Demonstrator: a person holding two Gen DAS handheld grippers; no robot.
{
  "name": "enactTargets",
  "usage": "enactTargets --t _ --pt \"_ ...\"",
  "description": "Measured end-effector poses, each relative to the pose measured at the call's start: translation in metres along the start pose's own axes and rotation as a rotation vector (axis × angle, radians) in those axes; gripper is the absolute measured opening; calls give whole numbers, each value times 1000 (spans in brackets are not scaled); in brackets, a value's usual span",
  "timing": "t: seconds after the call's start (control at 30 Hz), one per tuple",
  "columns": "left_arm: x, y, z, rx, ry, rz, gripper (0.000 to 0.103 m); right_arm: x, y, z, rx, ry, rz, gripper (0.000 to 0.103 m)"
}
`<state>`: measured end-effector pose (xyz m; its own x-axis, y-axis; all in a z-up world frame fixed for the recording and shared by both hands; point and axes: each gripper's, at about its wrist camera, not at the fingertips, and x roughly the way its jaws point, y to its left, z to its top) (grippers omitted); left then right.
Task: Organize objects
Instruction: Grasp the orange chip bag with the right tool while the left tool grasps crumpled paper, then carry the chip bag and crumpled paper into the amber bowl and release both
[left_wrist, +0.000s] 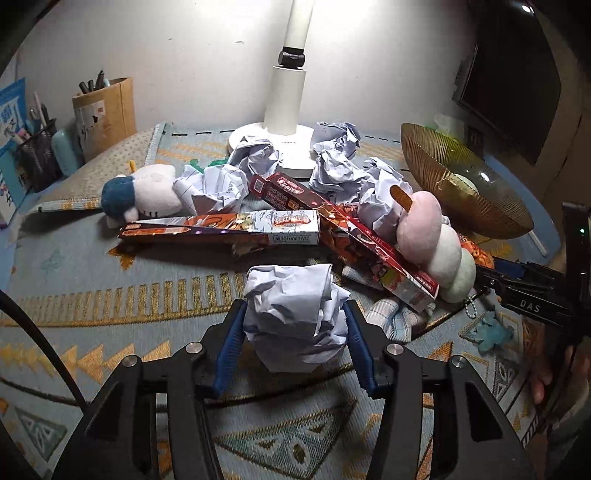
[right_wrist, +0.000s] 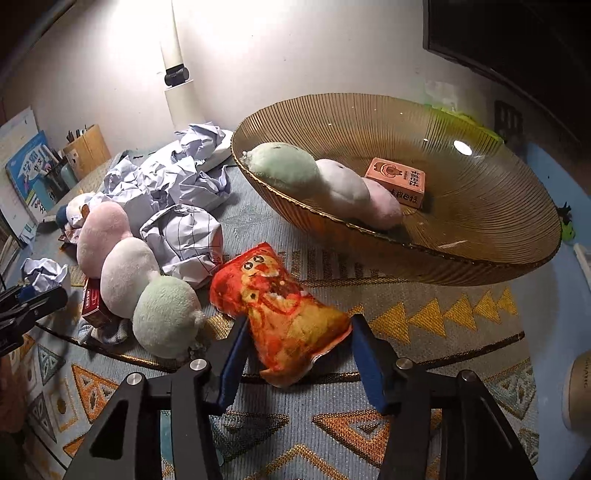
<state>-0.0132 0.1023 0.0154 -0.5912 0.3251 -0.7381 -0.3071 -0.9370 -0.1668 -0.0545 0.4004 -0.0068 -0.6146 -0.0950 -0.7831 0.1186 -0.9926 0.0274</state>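
**Both claws set around their picks on the patterned cloth**

The left gripper (left_wrist: 293, 332) stands narrowed around a paper ball (left_wrist: 295, 314), its blue pads (left_wrist: 231, 343) pressed against both sides of the crumpled sheet. The ball sits on the cloth (left_wrist: 110, 314) at the near edge of the clutter.

Behind it lie two long red boxes (left_wrist: 221, 230), crossed near their ends, a white plush (left_wrist: 147, 194) with a blue cap at the left, and more crumpled paper (left_wrist: 332, 166) heaped around the lamp base (left_wrist: 273, 138). A dango plush (left_wrist: 436, 243) of pink, white and green balls rests on one box.

The right gripper (right_wrist: 297, 350) is partly closed around an orange plush (right_wrist: 284, 314) that lies on the cloth just in front of the bowl (right_wrist: 461, 258). Its left pad (right_wrist: 232, 362) touches the plush; the right pad stands just beside the plush's corner, and I cannot tell whether it presses.

In the amber bowl sit a second dango plush (right_wrist: 325, 184), leaning on the near rim, and a small pink box (right_wrist: 397, 182) beside it. A pen holder (left_wrist: 107, 114) stands by the wall at the far left.
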Motion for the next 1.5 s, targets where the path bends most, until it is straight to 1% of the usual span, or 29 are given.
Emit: enactTargets --t 0.17,0.23,0.3,0.33,0.4,0.43,0.5,0.57,0.67,0.7,0.77,0.8,0.83,0.87,0.9,0.93,0.97,1.07,1.1,1.23,1.37,1.43,1.47,1.5 --pt "-27 12 -30 -99 -34 -26 49 -18 10 -14 -29 -30 -94 50" --pt "-35 17 -36 -130 -55 -30 49 -30 1 -26 22 -44 -114 50" --pt "-39 21 -38 -161 -77 -43 49 -47 -11 -41 95 -55 -156 50" --pt "-38 21 -38 -171 -83 -21 49 -56 -18 -49 133 -54 -179 50" --pt "-38 17 -39 -155 -99 44 50 -72 -30 -64 216 -47 -217 50" --pt "-38 12 -40 -136 -104 52 50 -79 -35 -70 255 -40 -219 50" --pt "-37 4 -40 -88 -104 76 50 -89 -39 -82 308 -17 -213 51" --pt "-38 -2 -41 -57 -102 88 50 -93 -34 -90 324 26 -193 52" --pt "-38 2 -41 -71 -100 86 50 -95 -23 -96 326 110 -88 52" --pt "-38 6 -42 -85 -96 83 50 -98 -17 -98 322 122 -44 52" --pt "-40 11 -43 -111 -102 77 50 -107 -8 -102 302 121 55 52" --pt "-42 12 -43 -113 -109 66 50 -113 -6 -102 294 107 71 53" --pt "-43 12 -44 -110 -118 55 50 -117 -5 -103 288 90 47 54" --pt "-44 10 -44 -106 -124 53 50 -122 -5 -104 284 72 4 58" --pt "-44 9 -43 -102 -123 55 50 -124 -7 -104 281 55 -33 70" --pt "-43 8 -43 -97 -119 52 50 -124 -10 -104 284 46 -55 75" --pt "-42 7 -42 -95 -112 49 50 -123 -15 -104 303 43 -53 77" --pt "-40 8 -42 -99 -104 37 50 -115 -27 -104 371 35 37 77" --pt "-40 9 -42 -103 -104 32 50 -111 -29 -102 369 32 42 77" --pt "-39 14 -41 -131 -107 18 50 -92 -13 -93 276 45 -41 77" --pt "-40 15 -42 -139 -106 2 50 -79 5 -87 201 22 -110 76" --pt "-41 12 -42 -116 -111 -3 50 -70 10 -88 168 17 -185 70" --pt "-41 9 -42 -104 -111 3 50 -68 9 -90 162 2 -198 68" --pt "-41 7 -42 -95 -109 9 50 -69 9 -92 166 -20 -192 60"
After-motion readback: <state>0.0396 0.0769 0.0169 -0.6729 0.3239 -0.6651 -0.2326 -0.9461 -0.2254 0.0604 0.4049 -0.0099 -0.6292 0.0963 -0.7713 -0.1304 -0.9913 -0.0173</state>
